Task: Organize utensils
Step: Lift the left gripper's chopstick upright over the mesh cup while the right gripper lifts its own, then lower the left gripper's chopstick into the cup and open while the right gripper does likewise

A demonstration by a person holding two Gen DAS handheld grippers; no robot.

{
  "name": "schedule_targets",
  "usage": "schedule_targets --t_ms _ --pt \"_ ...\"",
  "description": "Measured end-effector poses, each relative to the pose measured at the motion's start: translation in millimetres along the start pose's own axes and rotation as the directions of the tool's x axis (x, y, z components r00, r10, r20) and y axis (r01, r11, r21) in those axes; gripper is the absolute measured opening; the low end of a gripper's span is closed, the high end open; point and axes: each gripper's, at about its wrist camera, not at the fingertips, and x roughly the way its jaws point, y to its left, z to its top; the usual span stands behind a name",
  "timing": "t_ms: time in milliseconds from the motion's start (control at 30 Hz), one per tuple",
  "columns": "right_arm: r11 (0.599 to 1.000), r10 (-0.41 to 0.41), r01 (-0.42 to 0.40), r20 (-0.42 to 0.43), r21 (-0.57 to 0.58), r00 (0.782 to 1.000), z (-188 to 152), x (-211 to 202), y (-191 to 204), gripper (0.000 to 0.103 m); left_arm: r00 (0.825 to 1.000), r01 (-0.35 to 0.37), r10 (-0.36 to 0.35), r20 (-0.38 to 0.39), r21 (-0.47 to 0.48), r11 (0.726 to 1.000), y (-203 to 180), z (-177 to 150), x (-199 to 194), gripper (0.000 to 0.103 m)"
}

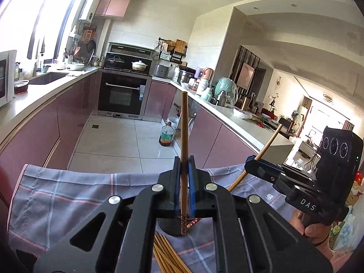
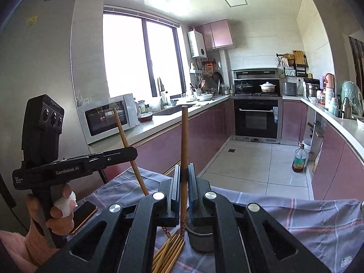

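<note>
Sunlit kitchen counters in pink and white run away toward the oven at the far wall, and the near foreground is a grey checked cloth [image 1: 68,193] spread over the work surface. At the left of the right wrist view a hand [image 2: 56,209] grips the left gripper [image 2: 134,153], whose jaws are pressed together on a single chopstick [image 2: 129,150] that leans up toward the microwave [image 2: 107,118]; a phone [image 2: 84,213] lies on the cloth just beside that hand. Moving to the middle of the same view, the right gripper [image 2: 184,179] likewise pinches its own chopstick [image 2: 184,136], held nearly upright with its patterned end hanging low. I judge each stick is gripped partway along so the decorated end can be steered downward into the dark holder [image 2: 201,236], which stands on the cloth at bottom centre, directly under the jaws. Just left of the holder lies the loose bundle of chopsticks [image 2: 168,252], fanned out flat and waiting. Seen from the left wrist view, the two raised sticks are well apart, so neither should knock the other. Beyond the cloth's far edge the tiled floor is open, save for an oil bottle [image 2: 299,159] at the right by the cabinets, so the only tight spot seems to be the holder's narrow mouth.
</note>
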Motion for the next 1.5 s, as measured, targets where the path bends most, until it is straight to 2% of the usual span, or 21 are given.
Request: schedule_targets --t_ms 167,300,500,667,833,1000,1200,1333,1500 --pt "0.999 -0.032 0.032 0.03 0.002 0.999 13 1 -13 0.005 1.0 -0.004 0.003 0.027 0.018 1.0 -13 22 8 0.007" --pt "0.998 -0.055 0.055 0.02 0.008 0.998 12 12 -21 0.005 0.999 -0.025 0.023 0.025 0.043 0.999 -21 30 24 0.007" --pt "0.998 -0.066 0.066 -0.062 0.01 0.996 -2 42 -29 0.005 0.996 -0.033 0.04 -0.082 0.083 0.996 -29 20 68 0.007" --pt "0.998 -0.065 0.067 -0.154 0.01 0.986 -17 67 -33 0.005 0.982 -0.051 0.068 -0.176 0.099 0.994 -23 -3 110 0.007" --pt "0.996 -0.077 0.083 -0.225 0.015 0.971 -26 87 -37 0.005 0.969 -0.061 0.085 -0.231 0.109 0.992 -14 -21 137 0.007" --pt "0.994 -0.09 0.102 -0.263 0.031 0.961 -28 102 -43 0.005 0.965 -0.058 0.082 -0.248 0.102 0.993 1 -27 151 0.008" --pt "0.991 -0.096 0.116 -0.263 0.064 0.96 -21 113 -47 0.008 0.961 -0.074 0.094 -0.261 0.087 0.993 17 -29 165 0.008" --pt "0.99 -0.114 0.132 -0.246 0.058 0.963 -23 112 -45 0.016 0.961 -0.083 0.099 -0.259 0.075 0.994 26 -34 163 0.014" --pt "0.99 -0.116 0.131 -0.239 0.047 0.964 -26 109 -42 0.019 0.963 -0.104 0.118 -0.241 0.068 0.992 32 -41 154 0.018"
